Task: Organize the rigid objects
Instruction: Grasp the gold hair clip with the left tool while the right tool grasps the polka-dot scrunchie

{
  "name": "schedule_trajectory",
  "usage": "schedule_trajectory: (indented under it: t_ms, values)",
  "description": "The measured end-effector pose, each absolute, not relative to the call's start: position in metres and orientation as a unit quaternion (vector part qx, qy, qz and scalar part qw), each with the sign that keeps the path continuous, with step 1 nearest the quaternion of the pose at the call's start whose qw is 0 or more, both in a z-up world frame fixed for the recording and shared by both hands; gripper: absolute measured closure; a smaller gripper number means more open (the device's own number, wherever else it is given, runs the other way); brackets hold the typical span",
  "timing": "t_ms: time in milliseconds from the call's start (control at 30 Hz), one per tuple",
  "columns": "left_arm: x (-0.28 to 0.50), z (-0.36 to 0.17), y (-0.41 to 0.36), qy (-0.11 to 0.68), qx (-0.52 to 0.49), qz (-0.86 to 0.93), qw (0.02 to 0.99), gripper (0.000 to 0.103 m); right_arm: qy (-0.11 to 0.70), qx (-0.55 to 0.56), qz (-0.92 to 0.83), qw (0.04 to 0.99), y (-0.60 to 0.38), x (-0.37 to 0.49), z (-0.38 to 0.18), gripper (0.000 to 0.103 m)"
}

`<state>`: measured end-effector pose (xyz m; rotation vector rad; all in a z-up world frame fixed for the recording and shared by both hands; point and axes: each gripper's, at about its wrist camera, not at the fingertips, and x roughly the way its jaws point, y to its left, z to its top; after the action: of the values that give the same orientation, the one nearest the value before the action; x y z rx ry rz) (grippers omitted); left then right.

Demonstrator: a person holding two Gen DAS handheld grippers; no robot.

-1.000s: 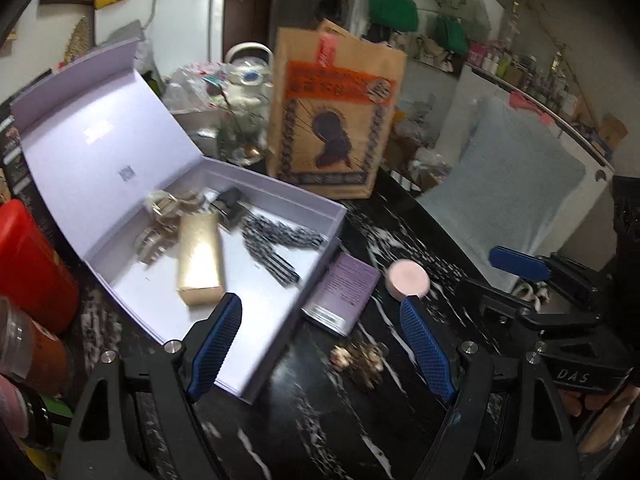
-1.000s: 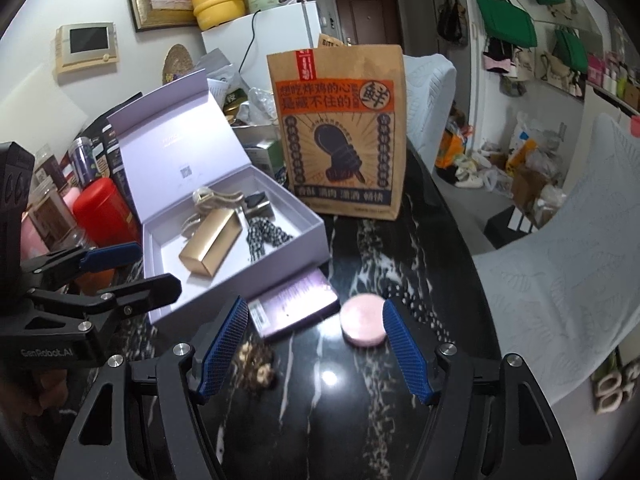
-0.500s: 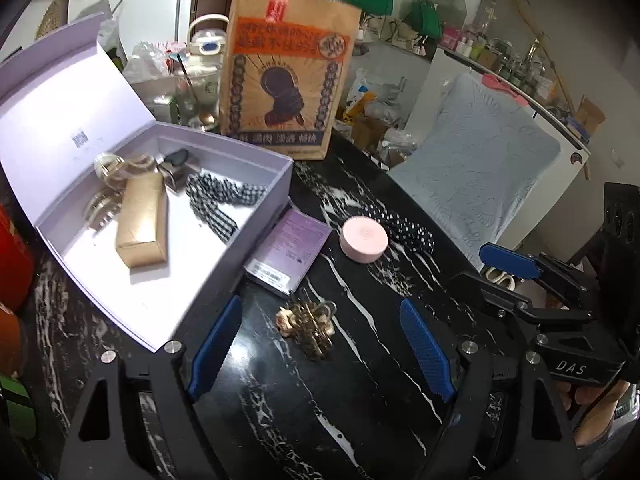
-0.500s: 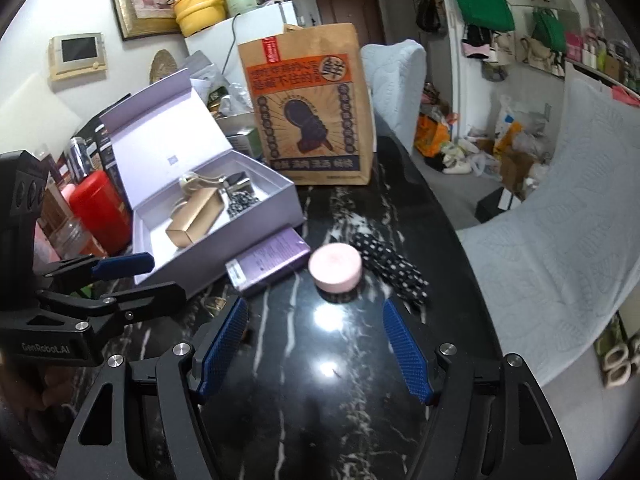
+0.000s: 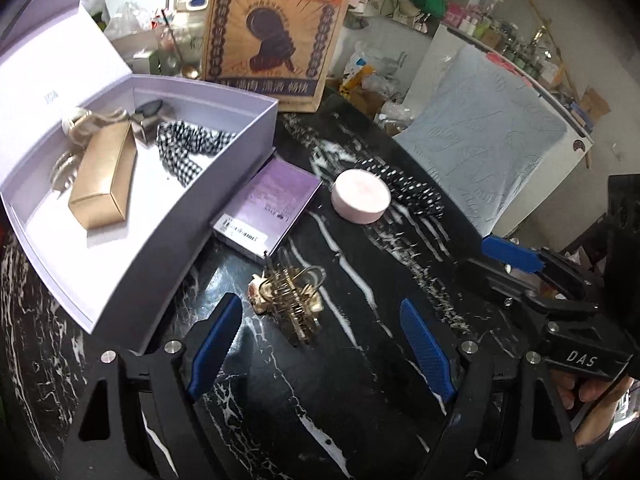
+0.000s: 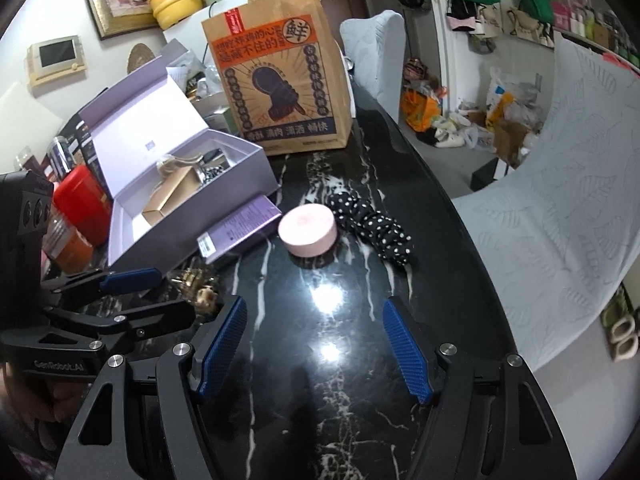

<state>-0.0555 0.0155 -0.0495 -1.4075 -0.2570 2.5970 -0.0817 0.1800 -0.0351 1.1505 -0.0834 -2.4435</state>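
Observation:
An open lilac box [image 5: 224, 184] [image 6: 248, 176] sits at the left of the black marble table. In it lie a gold carton [image 5: 106, 178], a checked cloth [image 5: 188, 148] and metal clips. Beside it lie a purple flat box [image 5: 268, 208] [image 6: 240, 232], a pink round tin [image 5: 362, 196] [image 6: 308, 230], a black polka-dot scrunchie [image 5: 412, 192] [image 6: 374, 226] and a gold hair claw [image 5: 290, 300] [image 6: 196, 286]. My left gripper [image 5: 320, 338] is open just before the hair claw. My right gripper [image 6: 314, 344] is open and empty over bare table, short of the tin.
A brown paper bag [image 5: 276, 36] [image 6: 280, 80] stands behind the box. Red and orange jars [image 6: 80, 204] crowd the left edge. A white cloth-covered chair [image 6: 560, 184] is beyond the table's right edge. A kettle [image 5: 188, 8] and clutter sit at the back.
Both grippers have pulled back and swung right. The scrunchie has come into both views. The hair claw now sits close between my left gripper's fingers. Both stay open.

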Motion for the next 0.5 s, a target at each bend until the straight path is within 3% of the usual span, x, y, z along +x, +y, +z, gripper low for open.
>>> schedule_trajectory:
  t_ms: [433, 500]
  values:
    - [-0.069, -0.072, 0.01, -0.099, -0.487, 0.864, 0.078, 0.022, -0.02, 0.417, -0.884, 0.209, 0.178, -0.104, -0.047, 0.032]
    - [-0.072, -0.075, 0.013, -0.086, -0.495, 0.862, 0.075, 0.026, -0.01, 0.41, -0.889, 0.202, 0.179, -0.109, -0.046, 0.032]
